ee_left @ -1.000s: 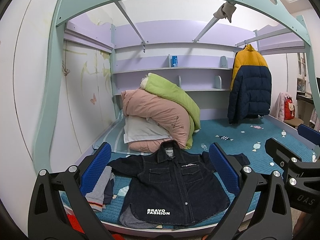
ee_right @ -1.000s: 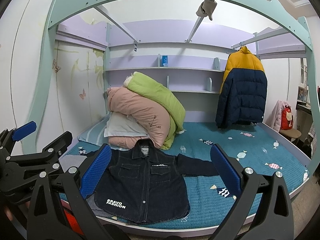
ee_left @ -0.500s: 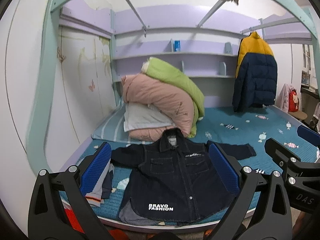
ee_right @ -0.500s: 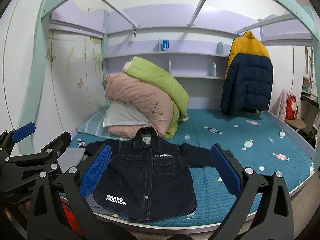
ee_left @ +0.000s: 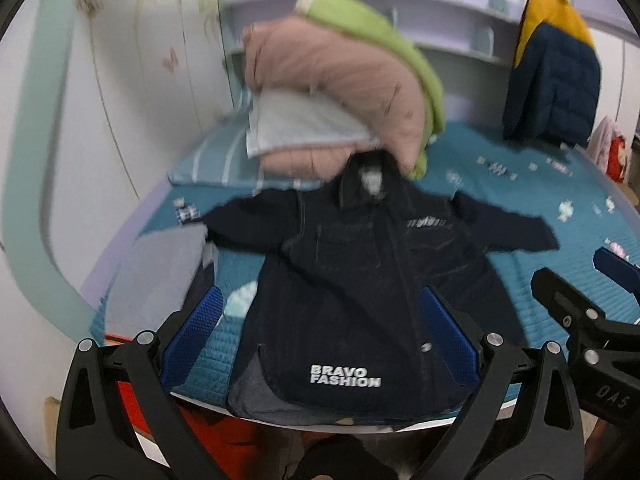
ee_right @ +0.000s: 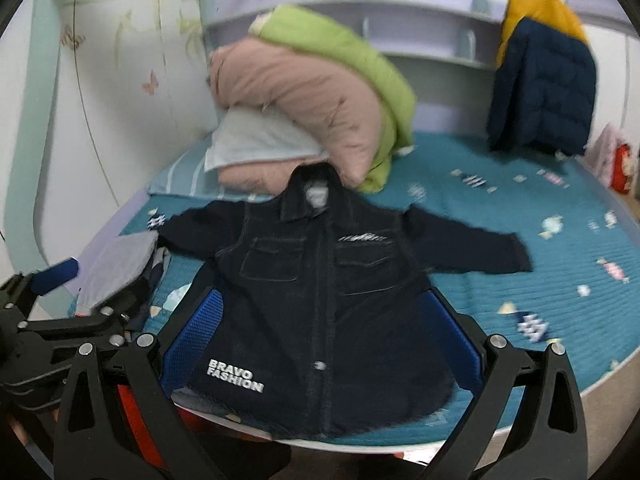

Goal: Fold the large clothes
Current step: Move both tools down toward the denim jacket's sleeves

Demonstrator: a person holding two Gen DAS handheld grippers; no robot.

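A grey folded garment (ee_left: 160,276) lay just left of the dark denim jacket (ee_left: 360,280), near the bed's front edge. The jacket itself lay spread flat, front up, on the teal bedspread (ee_right: 520,280), sleeves out to both sides, collar toward the pink quilt (ee_right: 304,108) behind it. The left gripper (ee_left: 320,336) hung above the jacket's hem with its blue fingers wide apart, holding nothing. The right gripper (ee_right: 324,332) hung likewise over the hem, spread wide and empty. Behind and right of the jacket hung a yellow-and-navy puffer coat (ee_right: 540,80).
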